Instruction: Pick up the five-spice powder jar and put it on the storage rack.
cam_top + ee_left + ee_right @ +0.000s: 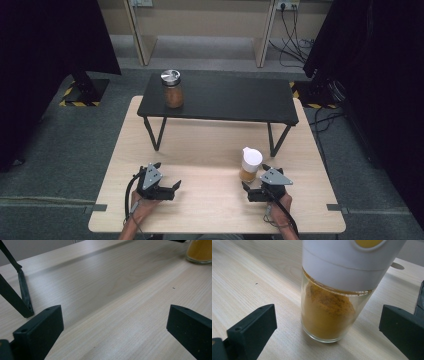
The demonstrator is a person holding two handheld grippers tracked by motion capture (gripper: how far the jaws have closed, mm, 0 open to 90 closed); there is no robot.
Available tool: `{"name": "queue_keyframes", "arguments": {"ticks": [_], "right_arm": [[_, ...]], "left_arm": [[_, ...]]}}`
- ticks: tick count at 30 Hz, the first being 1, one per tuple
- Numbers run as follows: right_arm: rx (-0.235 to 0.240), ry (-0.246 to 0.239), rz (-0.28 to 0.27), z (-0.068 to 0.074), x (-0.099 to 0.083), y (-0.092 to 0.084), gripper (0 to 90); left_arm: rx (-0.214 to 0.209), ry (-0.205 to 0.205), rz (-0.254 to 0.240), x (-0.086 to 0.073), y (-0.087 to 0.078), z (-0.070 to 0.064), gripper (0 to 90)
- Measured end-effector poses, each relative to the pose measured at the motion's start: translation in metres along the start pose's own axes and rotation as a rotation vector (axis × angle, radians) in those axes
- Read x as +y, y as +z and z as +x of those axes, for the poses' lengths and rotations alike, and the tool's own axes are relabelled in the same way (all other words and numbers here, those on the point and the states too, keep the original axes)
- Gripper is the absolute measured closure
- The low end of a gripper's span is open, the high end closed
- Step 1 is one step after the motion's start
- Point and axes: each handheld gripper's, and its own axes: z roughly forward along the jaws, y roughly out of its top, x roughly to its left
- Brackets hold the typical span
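**Spice jar between spread jaws, right side of worktop**

Worktop (210,150): pale wood, rectangular, 2 forearms entering from the near edge.

Black riser shelf (225,97): low, on 2 pairs of angled legs, standing across the far half of the worktop. 1 leg foot (25,300) shows at the left in the left gripper view.

Lidded jar (172,89): metal cap, brown contents, upright on the left end of the shelf.

Spice jar (332,305): clear glass, white cap, yellow-orange powder in the lower part. Upright on the worktop, right of centre, near the front, just in front of the shelf's right legs. It stands well apart from the left hand-held gripper.

Right hand-held gripper (256,181): jaws spread wide, 1 on each side of the spice jar, with a gap on both sides in the right gripper view.

Left hand-held gripper (167,180): jaws spread wide over bare wood, pinching nothing, low over the worktop at front left.
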Motion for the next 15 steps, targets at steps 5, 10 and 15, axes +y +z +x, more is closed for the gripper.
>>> {"name": "queue_keyframes", "arguments": {"ticks": [5,10,15], "right_arm": [[-0.004,0.001,0.002,0.0006,0.0002,-0.0001,1.2],[-0.006,0.003,0.003,0.0006,0.0005,0.0003,1.2],[-0.003,0.002,0.002,0.0003,0.0003,0.0001,1.2]], "left_arm": [[-0.001,-0.001,0.001,0.0001,-0.0002,0.0003,0.0],[-0.001,0.005,0.003,0.0006,-0.0001,0.0003,0.0],[-0.001,0.001,0.005,0.0008,0.0000,0.0007,0.0]]}}
